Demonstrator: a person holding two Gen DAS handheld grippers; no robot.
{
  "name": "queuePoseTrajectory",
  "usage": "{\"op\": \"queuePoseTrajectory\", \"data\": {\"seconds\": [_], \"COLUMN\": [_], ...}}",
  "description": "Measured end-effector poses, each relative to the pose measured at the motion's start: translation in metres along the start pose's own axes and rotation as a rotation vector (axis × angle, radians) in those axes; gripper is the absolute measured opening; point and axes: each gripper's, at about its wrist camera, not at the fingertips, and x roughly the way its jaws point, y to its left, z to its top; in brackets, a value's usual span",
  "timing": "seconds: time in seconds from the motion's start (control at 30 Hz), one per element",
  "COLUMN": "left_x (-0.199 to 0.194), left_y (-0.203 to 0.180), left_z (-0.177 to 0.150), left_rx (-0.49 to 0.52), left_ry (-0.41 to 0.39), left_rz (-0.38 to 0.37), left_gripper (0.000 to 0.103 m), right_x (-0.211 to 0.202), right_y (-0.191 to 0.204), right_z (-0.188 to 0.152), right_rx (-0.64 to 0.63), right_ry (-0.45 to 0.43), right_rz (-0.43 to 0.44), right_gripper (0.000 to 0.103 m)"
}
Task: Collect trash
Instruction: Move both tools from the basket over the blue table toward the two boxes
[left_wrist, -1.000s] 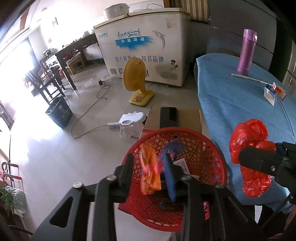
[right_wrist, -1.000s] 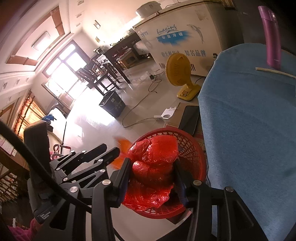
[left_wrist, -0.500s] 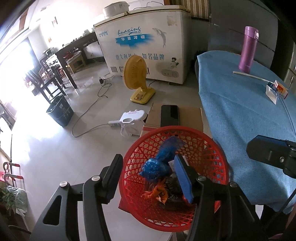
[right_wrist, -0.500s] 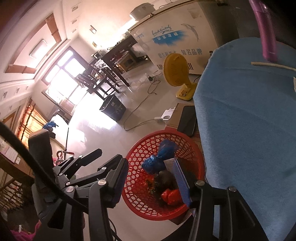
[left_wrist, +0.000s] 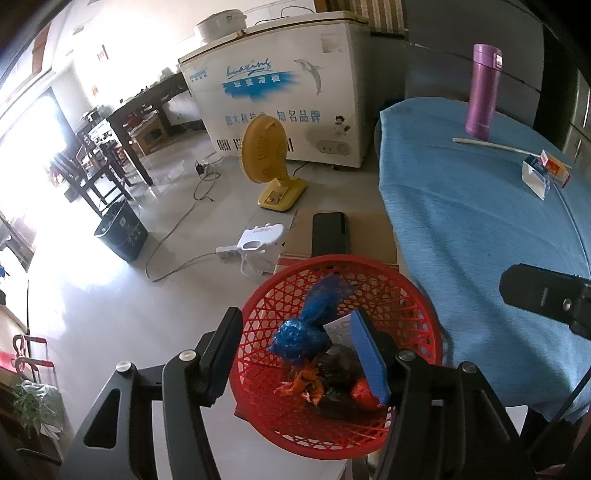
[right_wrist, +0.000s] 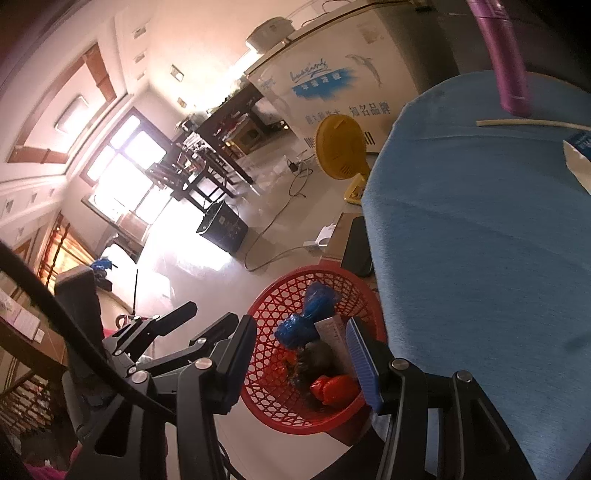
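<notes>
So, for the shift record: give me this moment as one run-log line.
left gripper: opening, empty | right gripper: open, empty | red basket: holds blue bag, red bag | table: small box left

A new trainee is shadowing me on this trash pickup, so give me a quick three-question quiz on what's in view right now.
1. True or false: the red basket stands on the blue-covered table.
2. Which stands upright on that table? A purple bottle; B yellow fan; C black bin.
3. Fill in: the crumpled bag topmost in the basket is ____.
Key: 1 false; 2 A; 3 blue.
</notes>
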Motion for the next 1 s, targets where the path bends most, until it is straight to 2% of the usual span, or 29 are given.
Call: {"op": "queuePoseTrajectory", "data": {"seconds": [0.57,0.93,1.0], "left_x": [-0.01,-0.017,-0.017], "left_y": [-0.054,-0.123,-0.14], "left_z": [0.014,0.042,0.049], "left_rx": [0.099,0.237,0.263], "left_ry": [-0.003,-0.048,-0.056], "left_rz": [0.013,-0.014,-0.032], "left_gripper": [0.062,0.062,0.069], "right_x": [-0.04,-0.095,-0.107], "right_y": [-0.049,-0.122,-0.138], "right_z": [-0.001,0.003,0.003], "right_rx": [0.111,0.246,0.274], "right_ry": [-0.093,-0.219,-0.248], "right_rz": [0.012,-0.036,-0.057], "right_gripper": [0.055,0.055,0.055]}}
